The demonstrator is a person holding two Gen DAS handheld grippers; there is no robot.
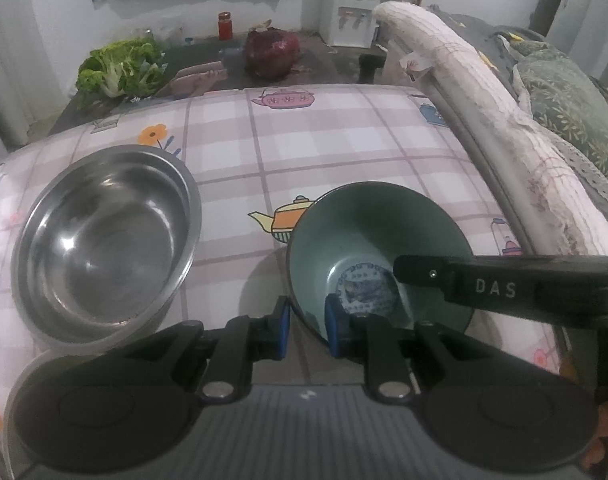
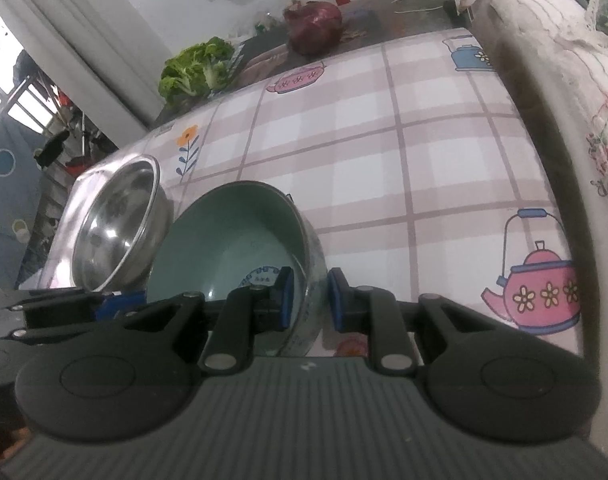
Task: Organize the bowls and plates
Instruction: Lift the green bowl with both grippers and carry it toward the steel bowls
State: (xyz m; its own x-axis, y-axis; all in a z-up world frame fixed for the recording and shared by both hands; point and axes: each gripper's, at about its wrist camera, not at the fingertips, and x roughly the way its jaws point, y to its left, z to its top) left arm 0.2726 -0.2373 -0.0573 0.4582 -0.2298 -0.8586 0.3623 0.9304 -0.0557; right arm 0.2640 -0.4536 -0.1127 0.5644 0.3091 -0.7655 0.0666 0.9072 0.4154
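A green enamel bowl [image 1: 368, 236] with a blue-and-white pattern in its bottom sits tilted on the checked tablecloth. My left gripper [image 1: 308, 330] straddles its near left rim, one pad inside and one outside, with the jaws open. My right gripper [image 2: 309, 300] straddles the bowl's right wall [image 2: 224, 248] the same way, jaws apart, pads near the wall. The right gripper's finger [image 1: 504, 284] also shows across the bowl in the left wrist view. A steel bowl [image 1: 104, 240] stands to the left of the green one, also in the right wrist view [image 2: 112, 236].
The table [image 1: 344, 152] has a pink checked cloth with teapot prints. A padded bed rail [image 1: 504, 140] runs along its right side. Beyond the far edge lie lettuce [image 1: 120, 68], a dark red bag [image 1: 272, 52] and a red jar [image 1: 225, 26].
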